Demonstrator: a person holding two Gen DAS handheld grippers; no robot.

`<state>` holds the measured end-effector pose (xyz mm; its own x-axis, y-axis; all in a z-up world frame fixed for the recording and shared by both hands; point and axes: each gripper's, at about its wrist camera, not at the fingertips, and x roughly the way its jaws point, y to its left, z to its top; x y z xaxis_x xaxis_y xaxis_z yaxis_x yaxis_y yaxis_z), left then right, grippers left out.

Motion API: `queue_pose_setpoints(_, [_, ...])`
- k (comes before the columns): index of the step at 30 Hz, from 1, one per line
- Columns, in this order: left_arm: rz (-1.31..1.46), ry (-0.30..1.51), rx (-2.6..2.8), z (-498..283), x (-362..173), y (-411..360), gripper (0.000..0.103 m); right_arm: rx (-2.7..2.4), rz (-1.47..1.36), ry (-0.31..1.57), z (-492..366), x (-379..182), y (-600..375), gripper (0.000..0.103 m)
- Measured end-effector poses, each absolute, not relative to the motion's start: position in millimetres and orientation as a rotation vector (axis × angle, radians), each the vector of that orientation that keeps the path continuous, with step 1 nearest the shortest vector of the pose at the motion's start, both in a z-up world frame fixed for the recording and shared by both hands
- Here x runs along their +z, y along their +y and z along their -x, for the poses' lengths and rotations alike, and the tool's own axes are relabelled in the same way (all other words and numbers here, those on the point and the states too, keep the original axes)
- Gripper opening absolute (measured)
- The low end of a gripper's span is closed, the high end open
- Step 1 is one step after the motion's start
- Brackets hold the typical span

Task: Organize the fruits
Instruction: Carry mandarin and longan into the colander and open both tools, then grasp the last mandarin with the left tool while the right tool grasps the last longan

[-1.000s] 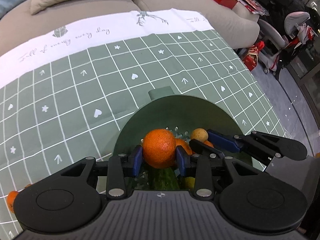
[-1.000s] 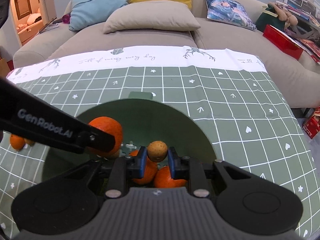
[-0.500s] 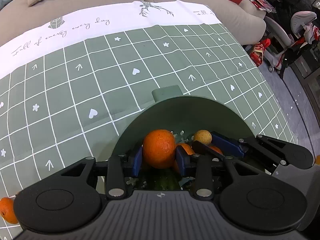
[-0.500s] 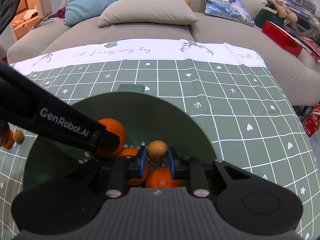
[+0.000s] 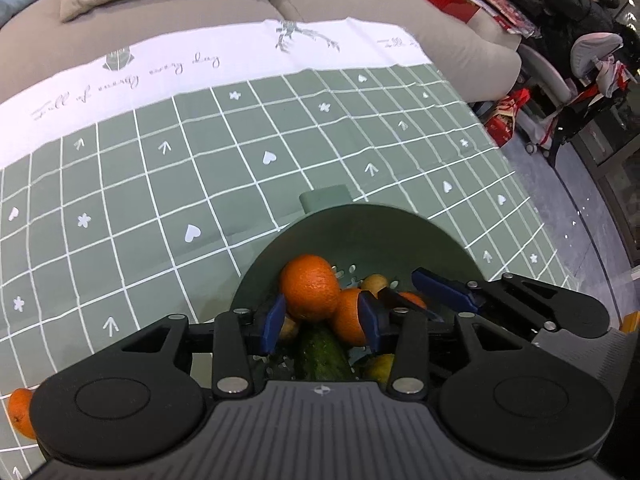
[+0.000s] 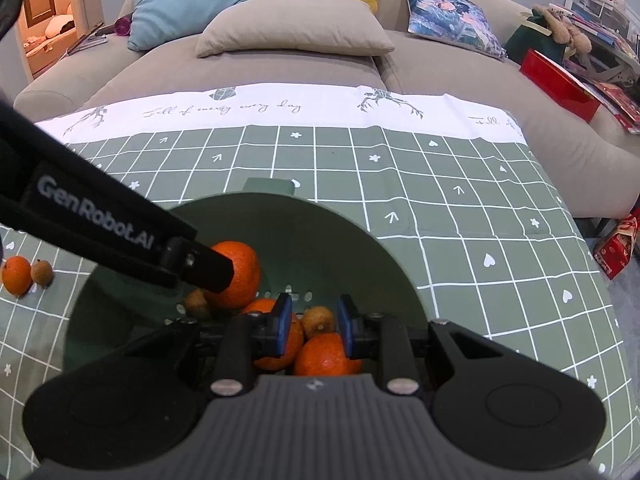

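A green colander bowl sits on the green checked cloth and holds several oranges, small tan fruits and a cucumber. My left gripper is open over the bowl; the orange it held rests in the bowl just beyond its blue pads. My right gripper is open over the bowl; the small tan fruit lies between its pads on the oranges below. The right gripper also shows in the left wrist view.
An orange and a small tan fruit lie on the cloth left of the bowl; the orange shows in the left wrist view. A sofa with cushions runs behind the table. The table edge drops off at right.
Both grippers have opened. The left let go of the orange and the right let go of the small tan fruit; both fruits now lie in the bowl.
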<state>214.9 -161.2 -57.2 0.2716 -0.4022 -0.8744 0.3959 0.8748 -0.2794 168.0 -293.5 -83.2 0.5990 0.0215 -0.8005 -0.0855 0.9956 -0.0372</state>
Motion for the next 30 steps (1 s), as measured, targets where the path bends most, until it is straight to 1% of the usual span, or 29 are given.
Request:
queue_pose_setpoints(1, [0.002, 1.172, -0.537, -213, -54, -160, 0.049, 0.063, 0.075, 0.926, -167, -81, -292, 0.033])
queue_pose_setpoints(7, [-0.041, 1.123, -0.525, -195, -34, -148, 0.05, 0.076, 0.069, 0.935, -156, -65, -282, 0.034])
queue_pose_setpoints(9, [-0.058, 1.106, -0.512, -189, -28, -143, 0.05, 0.073, 0.065, 0.946, -151, -60, -279, 0.04])
queue_pose_setpoints(11, [-0.085, 1.087, -0.503, -182, -22, -137, 0.05, 0.066, 0.062, 0.961, -145, -55, -276, 0.05])
queue_pose_setpoints(14, [-0.106, 1.068, -0.491, -169, -14, -129, 0.05, 0.061, 0.059, 0.98, -136, -49, -271, 0.057])
queue_pose_setpoints(20, [-0.107, 1.052, -0.482, -145, -8, -108, 0.05, 0.073, 0.055, 1.033, -115, -39, -258, 0.061])
queue_pose_setpoints(30, [-0.092, 1.043, -0.442, -104, -8, -72, 0.05, 0.087, 0.131, 1.022, -83, -17, -236, 0.066])
